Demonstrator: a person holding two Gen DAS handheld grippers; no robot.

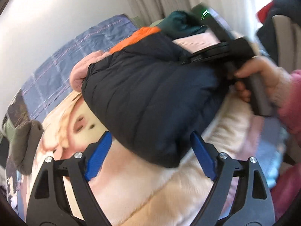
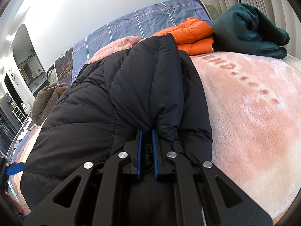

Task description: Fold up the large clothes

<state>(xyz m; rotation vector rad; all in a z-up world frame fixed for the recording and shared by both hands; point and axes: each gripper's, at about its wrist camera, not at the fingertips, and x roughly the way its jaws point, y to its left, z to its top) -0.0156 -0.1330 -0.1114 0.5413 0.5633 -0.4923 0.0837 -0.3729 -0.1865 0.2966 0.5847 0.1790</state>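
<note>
A black quilted puffer jacket [image 1: 150,94] lies bunched on a pink fleece blanket [image 1: 150,192] on the bed. My left gripper [image 1: 150,141] is open, its blue fingers [image 1: 99,156] on either side of the jacket's near edge, holding nothing. My right gripper [image 2: 146,133] is shut on a fold of the black jacket [image 2: 122,94], pinched between its blue pads. The right gripper also shows in the left wrist view, held by a hand [image 1: 259,75] at the jacket's far side.
Folded orange jacket [image 2: 190,35], dark green garment [image 2: 250,30] and pink garment [image 2: 116,47] lie at the far side of the bed. A brown fleece garment [image 2: 47,99] sits at the left. A blue checked sheet [image 2: 143,20] and the white wall lie beyond.
</note>
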